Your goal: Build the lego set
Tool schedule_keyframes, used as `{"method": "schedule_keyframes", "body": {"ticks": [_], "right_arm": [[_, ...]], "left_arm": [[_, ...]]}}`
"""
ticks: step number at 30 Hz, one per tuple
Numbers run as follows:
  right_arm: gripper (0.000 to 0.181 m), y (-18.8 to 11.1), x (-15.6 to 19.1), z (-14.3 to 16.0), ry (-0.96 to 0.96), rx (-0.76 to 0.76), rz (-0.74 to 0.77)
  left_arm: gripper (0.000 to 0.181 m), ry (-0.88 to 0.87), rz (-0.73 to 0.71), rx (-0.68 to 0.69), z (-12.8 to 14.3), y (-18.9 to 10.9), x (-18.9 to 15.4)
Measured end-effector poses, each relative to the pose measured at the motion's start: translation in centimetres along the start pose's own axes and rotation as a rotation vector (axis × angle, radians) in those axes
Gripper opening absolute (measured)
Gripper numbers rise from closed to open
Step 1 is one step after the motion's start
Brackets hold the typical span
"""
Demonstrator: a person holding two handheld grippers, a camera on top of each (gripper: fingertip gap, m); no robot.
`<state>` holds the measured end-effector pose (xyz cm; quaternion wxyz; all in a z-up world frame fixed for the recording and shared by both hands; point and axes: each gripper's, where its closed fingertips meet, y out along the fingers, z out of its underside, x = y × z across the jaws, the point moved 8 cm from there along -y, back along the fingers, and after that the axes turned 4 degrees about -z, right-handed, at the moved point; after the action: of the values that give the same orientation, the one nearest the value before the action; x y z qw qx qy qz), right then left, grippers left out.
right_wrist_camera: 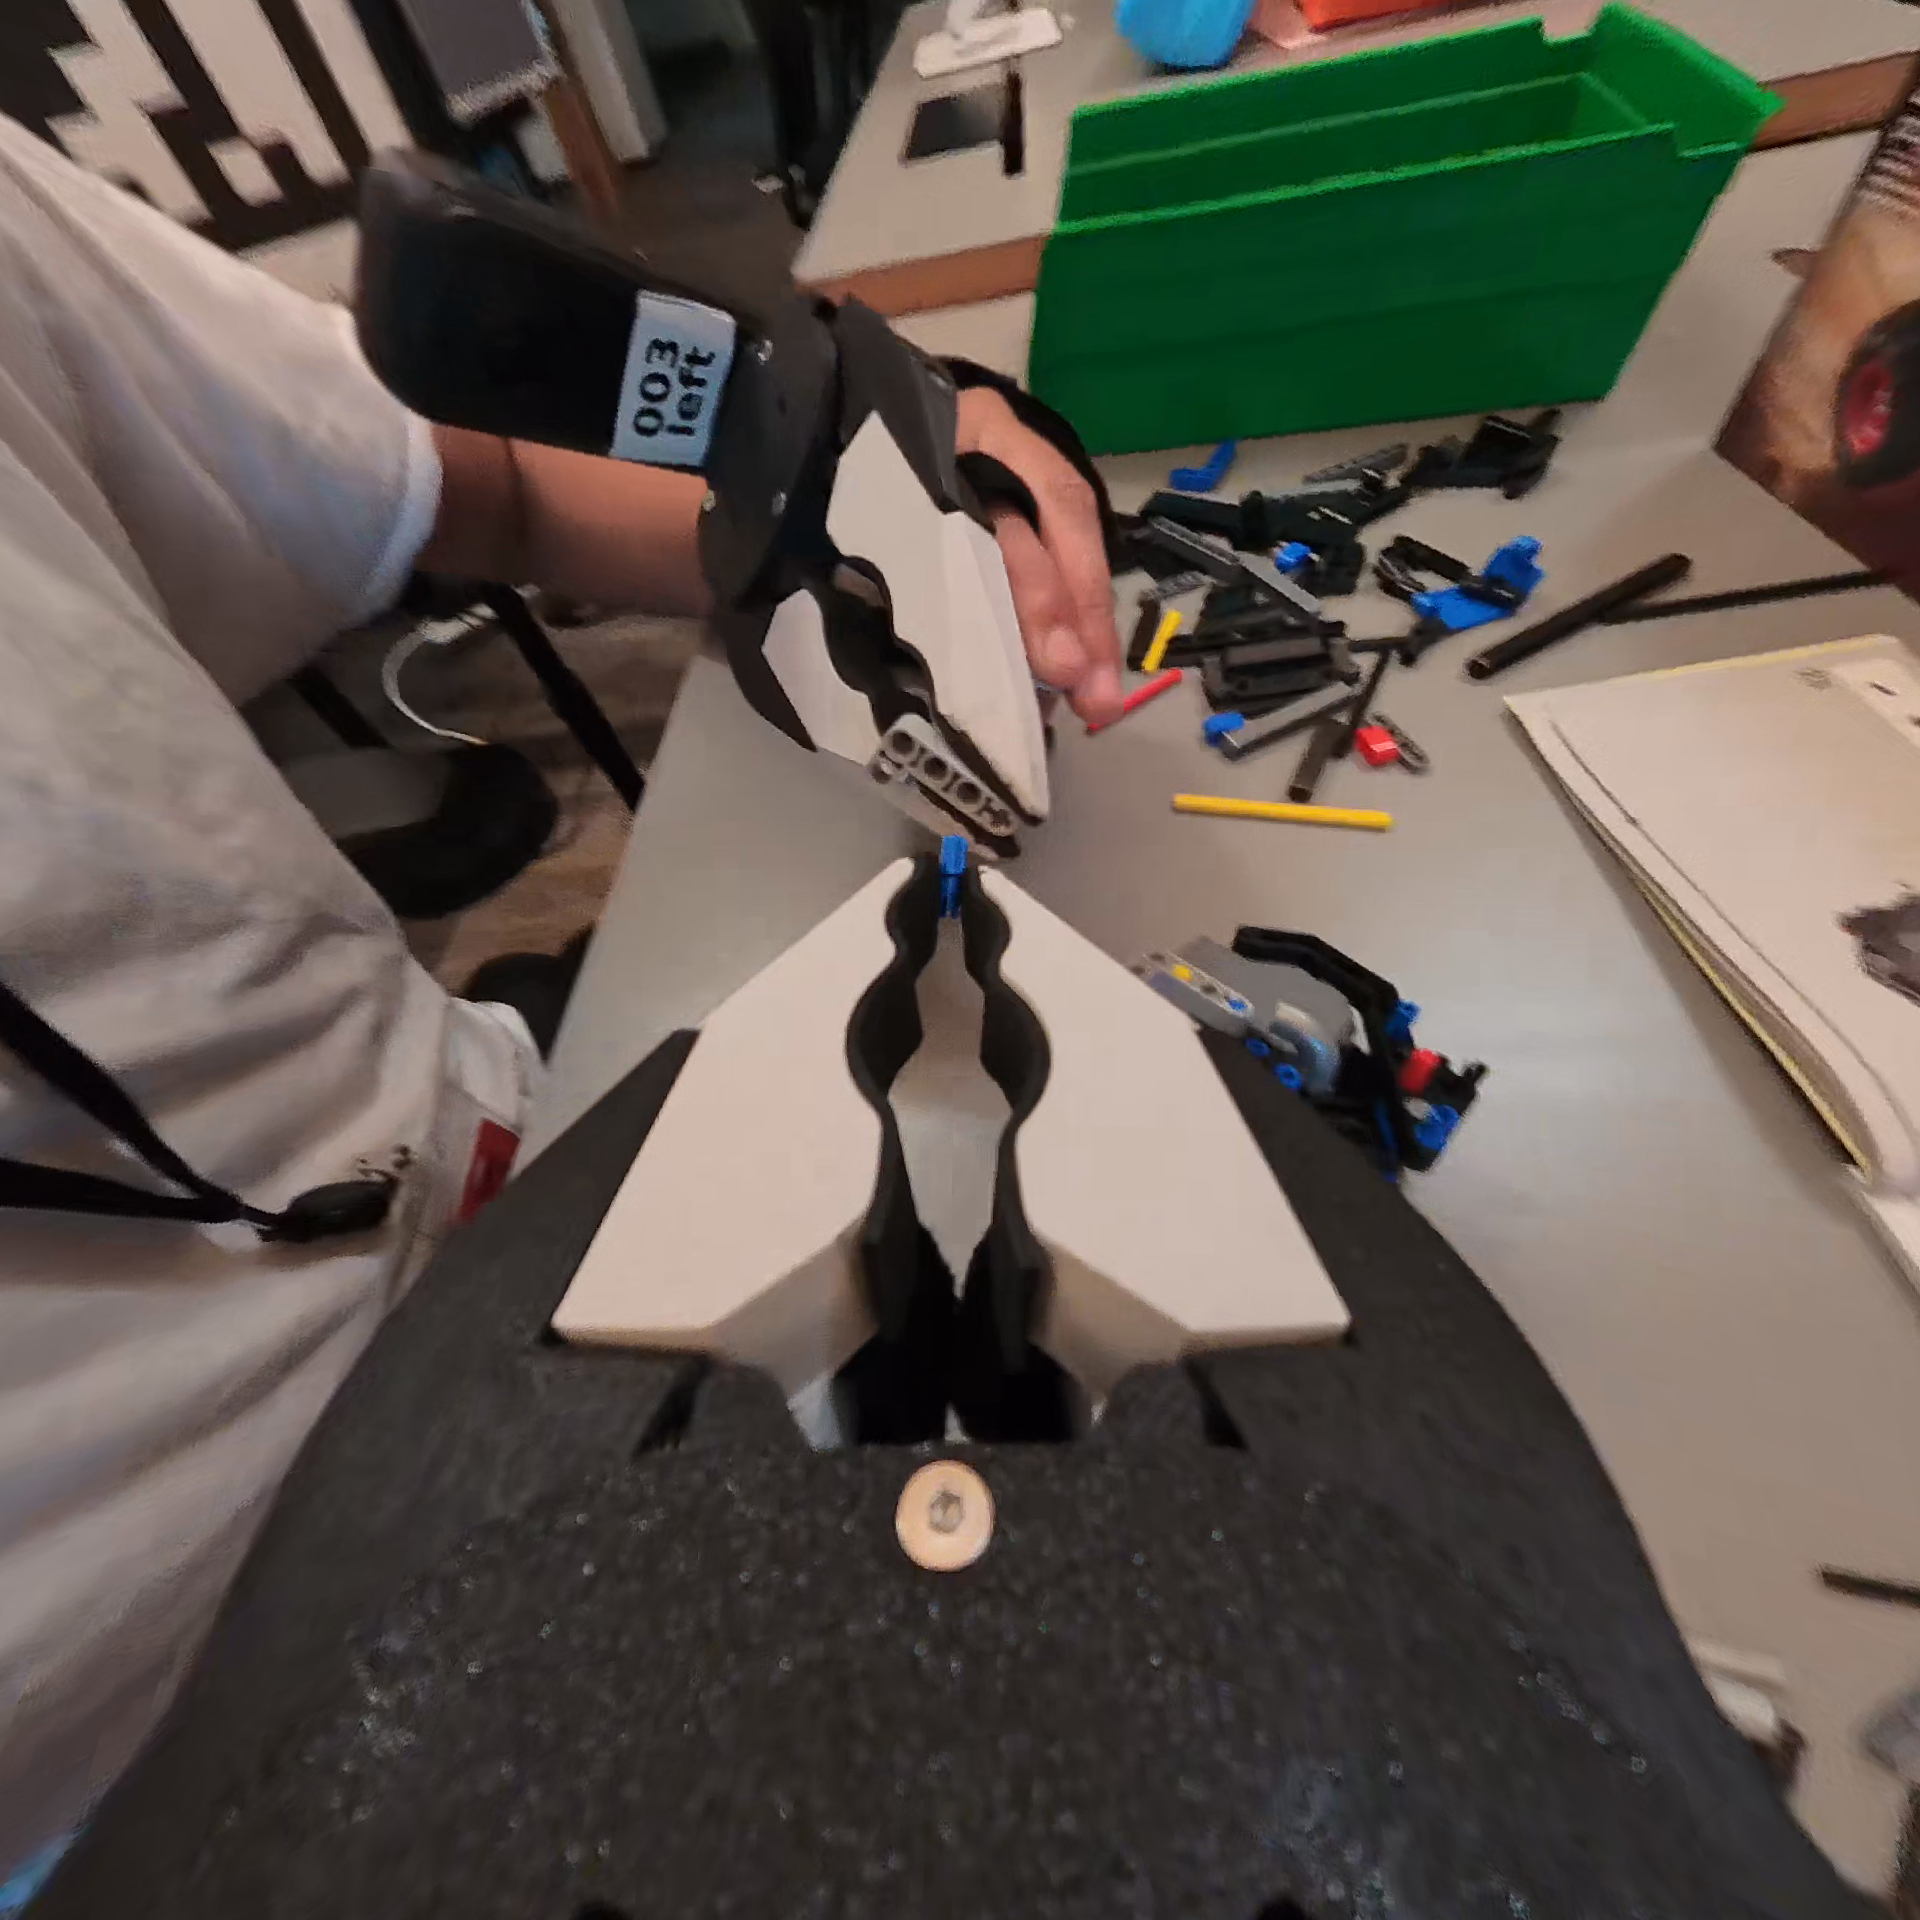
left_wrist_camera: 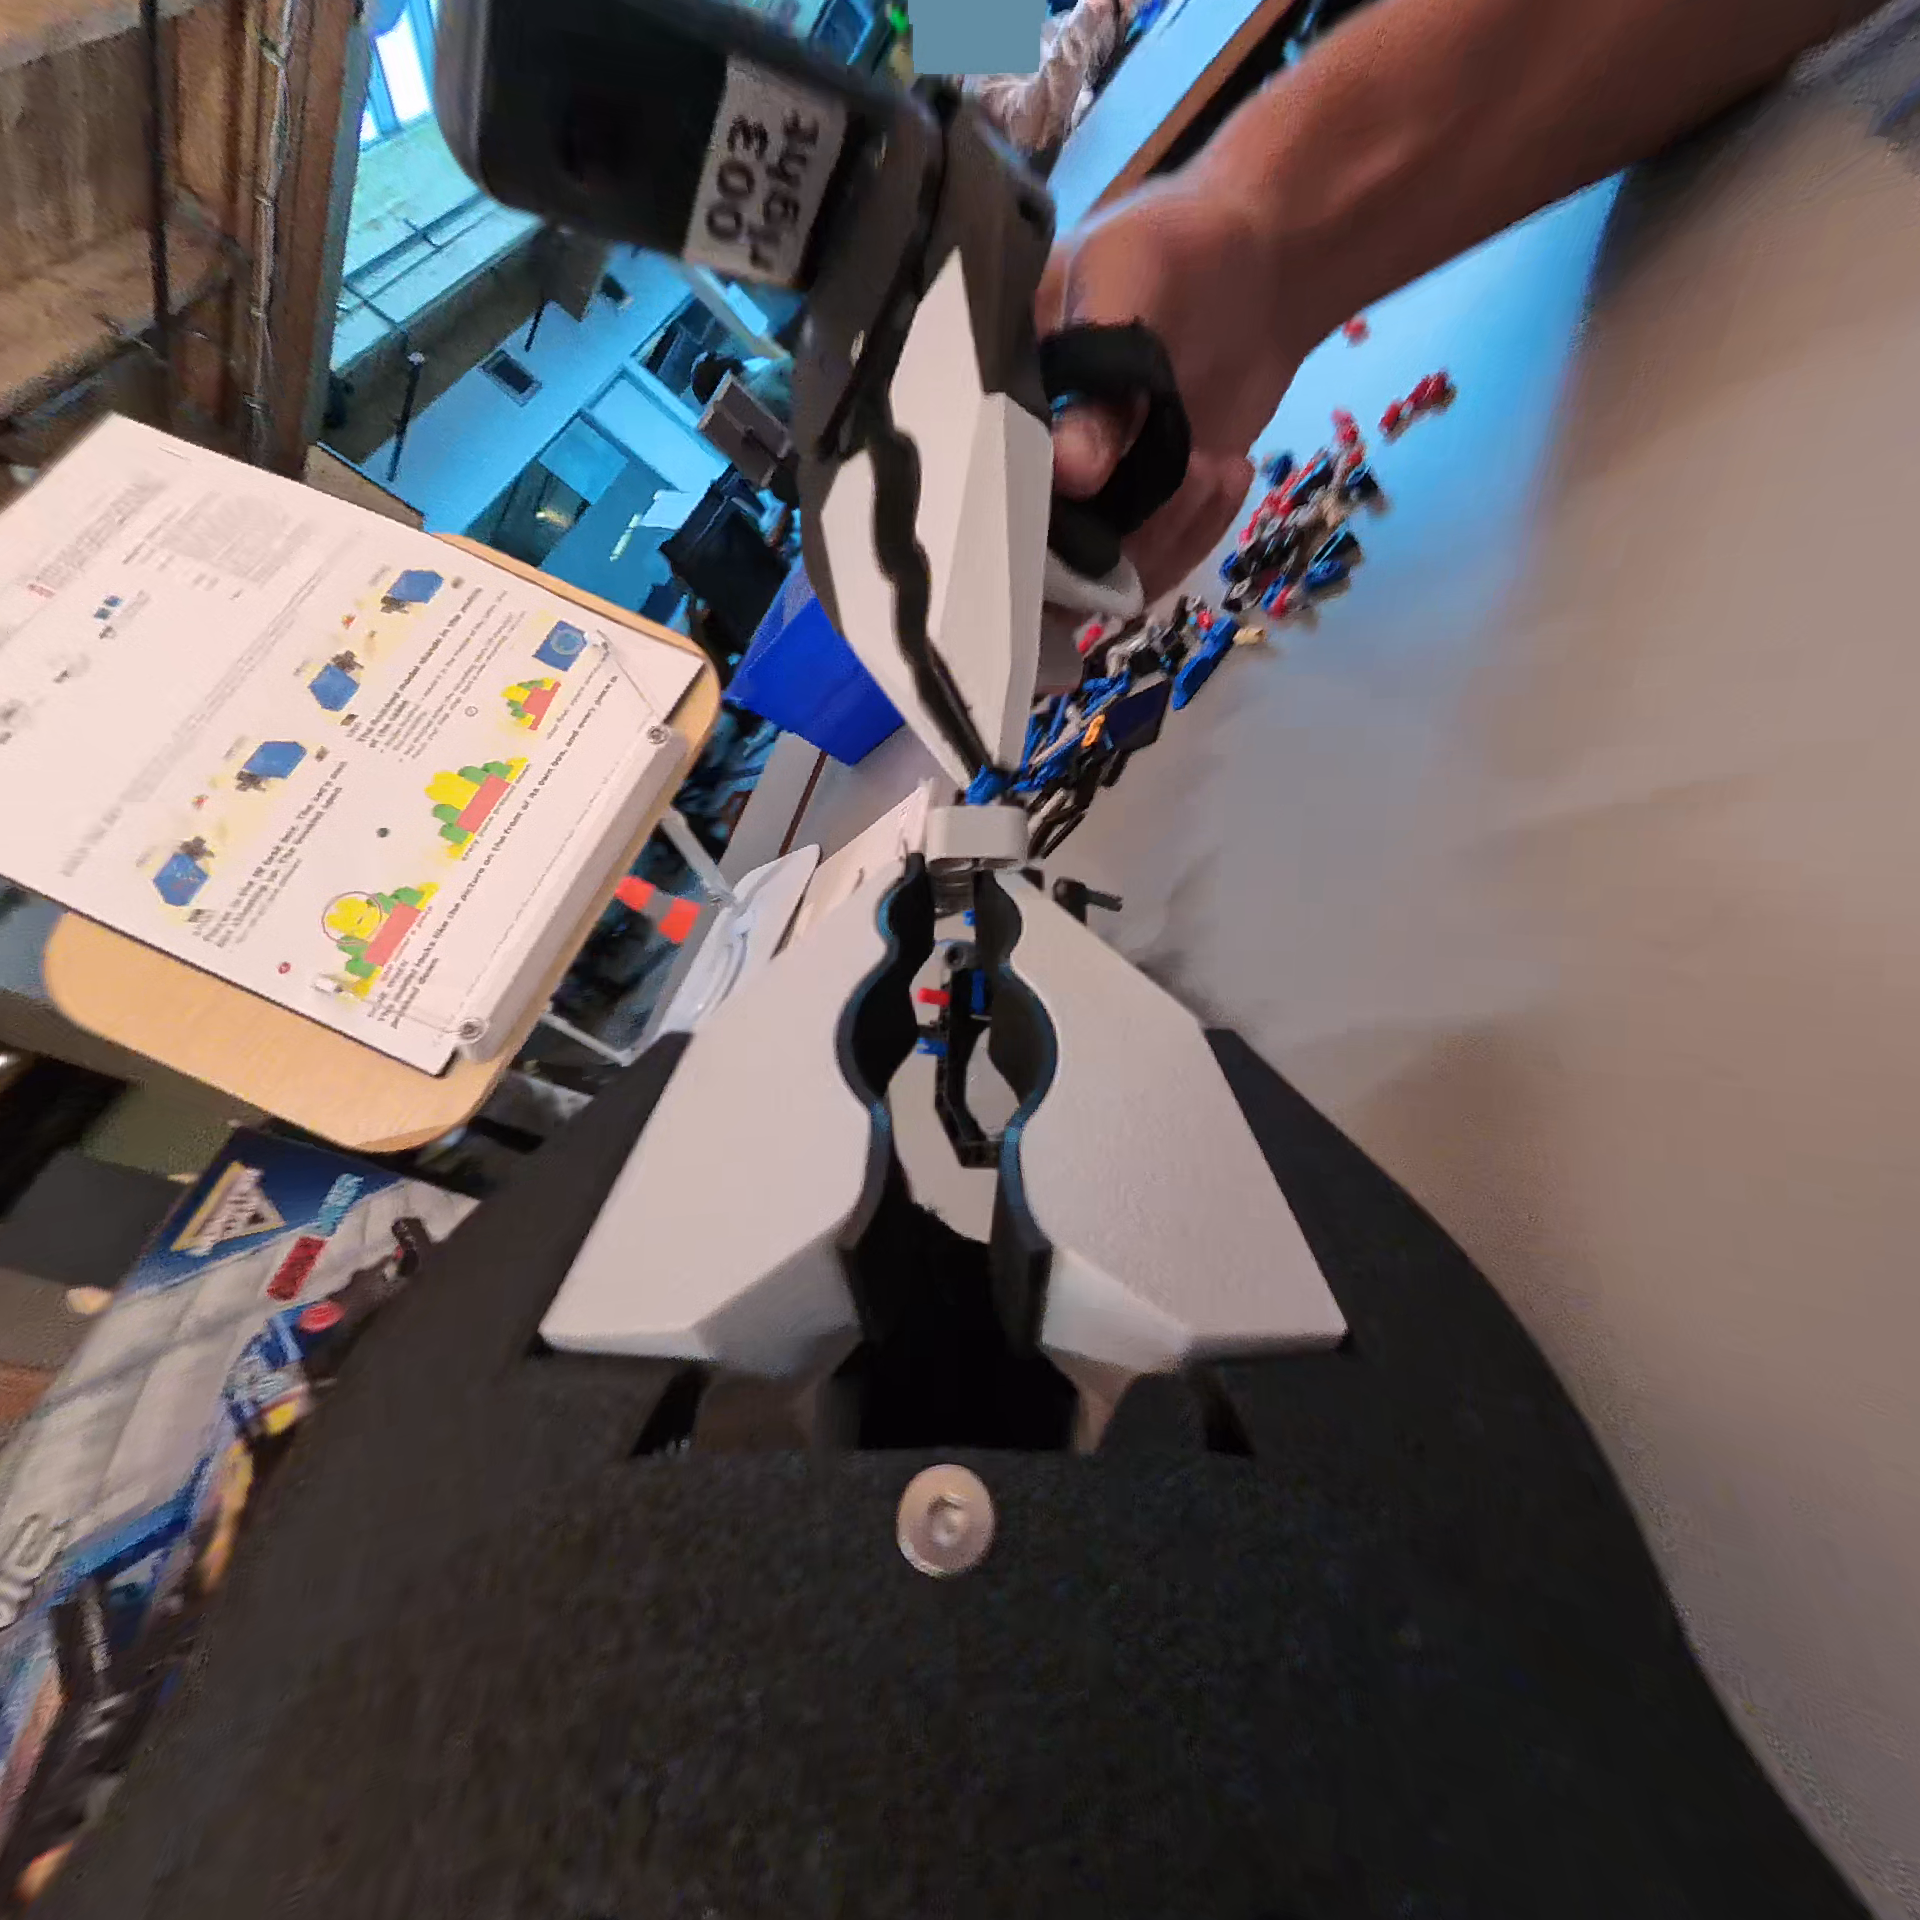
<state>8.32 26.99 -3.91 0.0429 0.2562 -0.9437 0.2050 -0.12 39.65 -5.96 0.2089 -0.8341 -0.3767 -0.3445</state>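
Now the right gripper (right_wrist_camera: pixel 951 883), fingers closed on a blue pin (right_wrist_camera: pixel 952 860), meets the grey beam (right_wrist_camera: pixel 943 774) pinched by the left gripper (left_wrist_camera: pixel 961 862) above the table's (right_wrist_camera: pixel 1558 935) near edge. Line the pin with a hole, then push straight, I'd judge.

- Left gripper (right_wrist_camera: pixel 961 821): two white faceted plastic fingers (left_wrist_camera: pixel 727 1143) with wavy black inner pads, a coarse black foam base and one silver round screw (left_wrist_camera: pixel 944 1522).
- Right gripper (left_wrist_camera: pixel 977 774): identical build, with a white label on its black housing.
- Person: white short-sleeved shirt (right_wrist_camera: pixel 156 520), black lanyard (right_wrist_camera: pixel 125 1153), black finger straps (left_wrist_camera: pixel 1122 436).
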Motion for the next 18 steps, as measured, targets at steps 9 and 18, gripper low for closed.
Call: {"method": "schedule_keyframes", "body": {"ticks": [9,18], "right_arm": [[0.004,1.1,-1.4,2.2,0.133,0.084,-0.001],[0.004,1.9,-1.5,2.4,0.172,0.087,-0.008]], "left_arm": [[0.005,0.277,-0.087,0.054,1.1,0.4,-2.4],[0.006,0.318,-0.026,0.100,2.0,0.0,-2.9]]}}
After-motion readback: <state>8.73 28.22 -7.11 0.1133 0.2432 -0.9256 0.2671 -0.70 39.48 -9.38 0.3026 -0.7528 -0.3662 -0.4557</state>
